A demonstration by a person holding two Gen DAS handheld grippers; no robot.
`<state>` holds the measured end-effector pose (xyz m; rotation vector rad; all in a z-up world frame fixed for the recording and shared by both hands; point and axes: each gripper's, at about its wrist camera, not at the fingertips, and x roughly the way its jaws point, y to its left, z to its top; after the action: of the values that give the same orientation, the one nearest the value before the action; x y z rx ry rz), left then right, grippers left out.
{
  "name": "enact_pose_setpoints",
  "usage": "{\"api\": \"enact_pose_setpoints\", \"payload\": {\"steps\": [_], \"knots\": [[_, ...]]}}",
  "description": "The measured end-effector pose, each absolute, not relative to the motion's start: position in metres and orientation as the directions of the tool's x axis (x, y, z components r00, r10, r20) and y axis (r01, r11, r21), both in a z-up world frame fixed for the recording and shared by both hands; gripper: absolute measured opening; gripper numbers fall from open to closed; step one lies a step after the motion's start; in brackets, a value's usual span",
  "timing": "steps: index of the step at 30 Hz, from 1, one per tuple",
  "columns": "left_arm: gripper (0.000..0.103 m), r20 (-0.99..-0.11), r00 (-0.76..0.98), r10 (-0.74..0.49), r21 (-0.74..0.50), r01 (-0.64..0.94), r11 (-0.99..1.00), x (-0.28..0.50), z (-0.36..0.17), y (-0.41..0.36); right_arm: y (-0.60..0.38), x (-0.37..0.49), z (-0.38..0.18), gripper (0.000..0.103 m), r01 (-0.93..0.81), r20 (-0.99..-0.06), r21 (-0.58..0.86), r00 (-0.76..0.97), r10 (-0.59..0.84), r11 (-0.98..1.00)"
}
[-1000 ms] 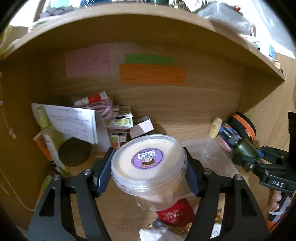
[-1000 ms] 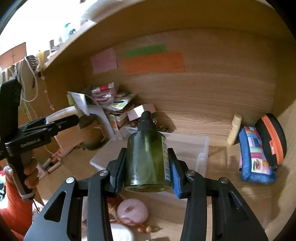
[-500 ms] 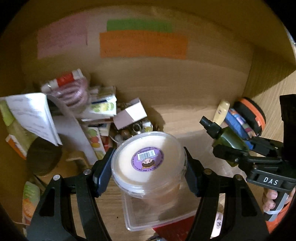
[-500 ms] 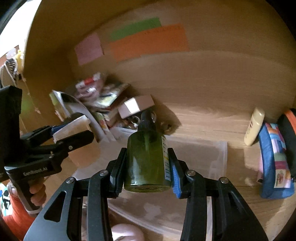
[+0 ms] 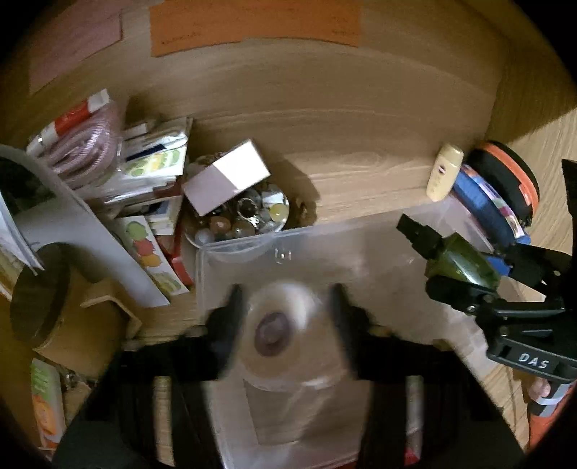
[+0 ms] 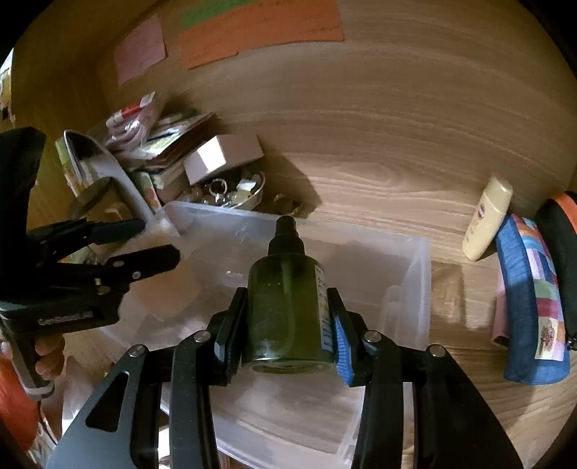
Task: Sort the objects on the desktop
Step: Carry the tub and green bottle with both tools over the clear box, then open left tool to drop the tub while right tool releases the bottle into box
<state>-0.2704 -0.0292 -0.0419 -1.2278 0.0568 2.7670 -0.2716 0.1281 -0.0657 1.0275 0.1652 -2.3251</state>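
On the desk's back panel [image 5: 324,79] you have an orange paper strip [image 5: 252,25], with a pink note [image 5: 72,47] to its left. Near the right edge, a cream tube [image 6: 487,220] leans just beside a blue patchwork pouch [image 6: 530,299]. At back left, a white box [image 5: 227,176] sits tilted on a bowl of trinkets [image 5: 245,220].

Bottle [image 6: 286,306]: dark green, black cap. Tub [image 5: 285,335]: cream, purple round label. Bin [image 6: 404,288]: clear. Pouch [image 6: 530,303]: blue, multicoloured patchwork. Wall notes [image 6: 259,29]: orange, pink, green. Desk [image 6: 378,180]: light wood grain.
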Motion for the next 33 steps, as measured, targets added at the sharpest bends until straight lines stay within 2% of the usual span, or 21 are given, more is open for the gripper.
{"api": "enact_pose_setpoints", "payload": {"steps": [6, 13, 26, 31, 33], "knots": [[0.044, -0.763, -0.644, 0.048, 0.025, -0.105, -0.994, -0.277, -0.052, -0.026, 0.123, -0.272, -0.071, 0.038, 0.569, -0.73, 0.092, -0.52, -0.444, -0.817], [0.047, -0.775, -0.628, 0.064, -0.01, -0.089, -0.996, -0.28, -0.056, -0.033, 0.115, -0.268, -0.077, 0.038, 0.585, -0.748, 0.044, -0.518, -0.415, -0.81], [0.063, -0.782, -0.623, 0.011, 0.065, -0.1, -0.993, -0.281, -0.06, -0.021, 0.108, -0.269, -0.087, 0.038, 0.593, -0.765, 0.009, -0.514, -0.388, -0.805], [0.065, -0.773, -0.634, -0.022, 0.107, -0.096, -0.99, -0.277, -0.056, -0.016, 0.109, -0.27, -0.086, 0.042, 0.59, -0.759, 0.016, -0.519, -0.394, -0.808], [0.07, -0.765, -0.643, -0.028, 0.112, -0.09, -0.99, -0.274, -0.052, -0.016, 0.109, -0.269, -0.084, 0.045, 0.589, -0.755, 0.019, -0.521, -0.398, -0.808]]}}
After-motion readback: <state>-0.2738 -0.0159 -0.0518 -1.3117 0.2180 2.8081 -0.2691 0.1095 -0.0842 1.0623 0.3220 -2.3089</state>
